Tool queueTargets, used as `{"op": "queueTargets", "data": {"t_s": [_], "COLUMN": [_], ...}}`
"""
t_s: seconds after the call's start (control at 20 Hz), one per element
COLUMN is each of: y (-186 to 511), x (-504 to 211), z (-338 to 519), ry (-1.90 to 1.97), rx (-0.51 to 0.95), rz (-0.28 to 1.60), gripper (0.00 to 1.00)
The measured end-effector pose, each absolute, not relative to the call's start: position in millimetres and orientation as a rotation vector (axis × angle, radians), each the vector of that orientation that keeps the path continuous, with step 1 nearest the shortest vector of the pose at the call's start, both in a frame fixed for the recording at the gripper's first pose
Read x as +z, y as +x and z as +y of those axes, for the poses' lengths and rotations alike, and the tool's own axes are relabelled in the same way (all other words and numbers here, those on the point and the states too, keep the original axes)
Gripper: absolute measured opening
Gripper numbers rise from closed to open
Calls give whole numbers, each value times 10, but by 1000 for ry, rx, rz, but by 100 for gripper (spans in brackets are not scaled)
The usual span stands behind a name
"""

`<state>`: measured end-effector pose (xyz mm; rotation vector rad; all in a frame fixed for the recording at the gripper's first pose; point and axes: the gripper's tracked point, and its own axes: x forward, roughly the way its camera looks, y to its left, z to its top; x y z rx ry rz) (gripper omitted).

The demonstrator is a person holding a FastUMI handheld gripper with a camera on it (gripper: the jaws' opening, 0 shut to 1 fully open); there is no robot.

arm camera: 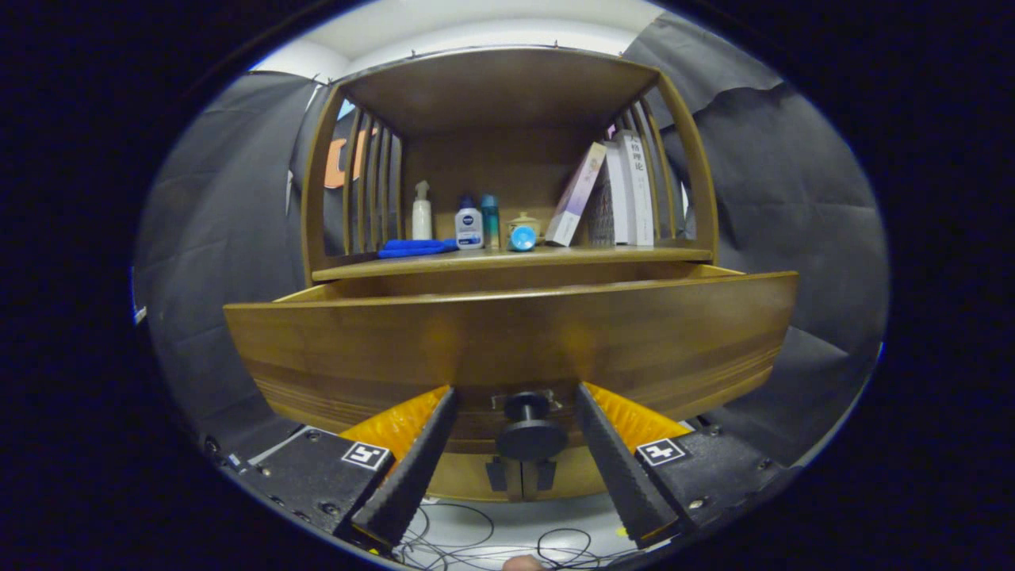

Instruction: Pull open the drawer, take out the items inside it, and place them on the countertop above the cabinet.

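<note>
The wooden drawer (pixel 507 341) stands pulled out from the cabinet, and its front panel hides what lies inside. A round dark knob (pixel 530 434) sticks out of the lower middle of that front. My gripper (pixel 515 390) is open, with one finger on each side of the knob and a small gap left on both sides. The fingertips (pixel 444 400) reach almost to the drawer front. Above the drawer runs the countertop (pixel 634 254) of the cabinet, under a wooden shelf roof.
On the countertop lie a blue cloth (pixel 416 248), a white pump bottle (pixel 422 212), a white and blue bottle (pixel 469 226), a teal tube (pixel 490 220), a small jar (pixel 523 230) and several books (pixel 614 194). Cables (pixel 476 539) trail on the floor below.
</note>
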<state>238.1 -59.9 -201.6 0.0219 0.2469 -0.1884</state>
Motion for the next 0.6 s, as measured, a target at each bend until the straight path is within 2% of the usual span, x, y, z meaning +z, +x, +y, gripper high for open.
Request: {"op": "queueTargets", "data": {"t_s": [0.6], "y": [3211], "x": [-2090], "z": [-674], "ry": [-3], "rx": [-234], "rz": [312], "gripper": [99]}}
